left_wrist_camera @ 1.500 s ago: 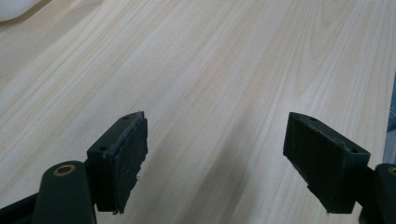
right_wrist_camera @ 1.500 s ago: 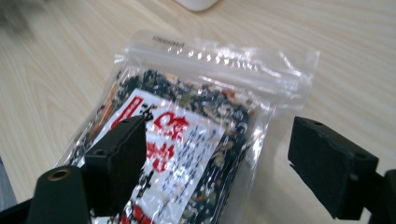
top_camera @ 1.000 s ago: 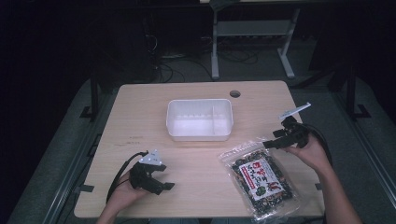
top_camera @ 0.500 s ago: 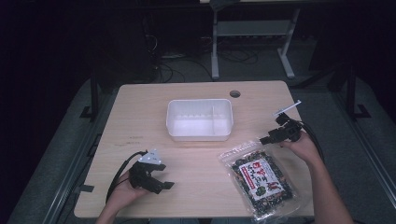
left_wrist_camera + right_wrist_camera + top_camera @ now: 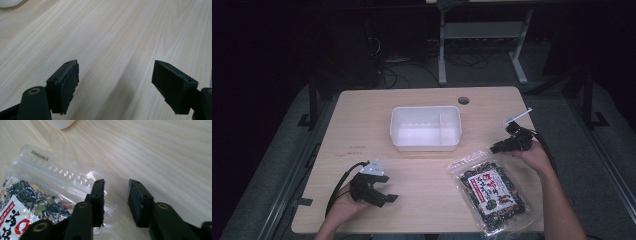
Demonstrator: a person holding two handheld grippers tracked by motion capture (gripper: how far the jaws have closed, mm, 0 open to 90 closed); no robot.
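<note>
The right tool (image 5: 116,202) has its jaws just closing in around the clear top corner of the snack bag (image 5: 37,195), a gap left between them. The bag lies flat on the counter (image 5: 362,125), near the white tub (image 5: 426,127). The left tool (image 5: 113,86) rests wide open, holding nothing.

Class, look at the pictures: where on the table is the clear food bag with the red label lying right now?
In the high view the food bag lies at the table's front right, below the white tub, with the right gripper at its top corner.
</note>
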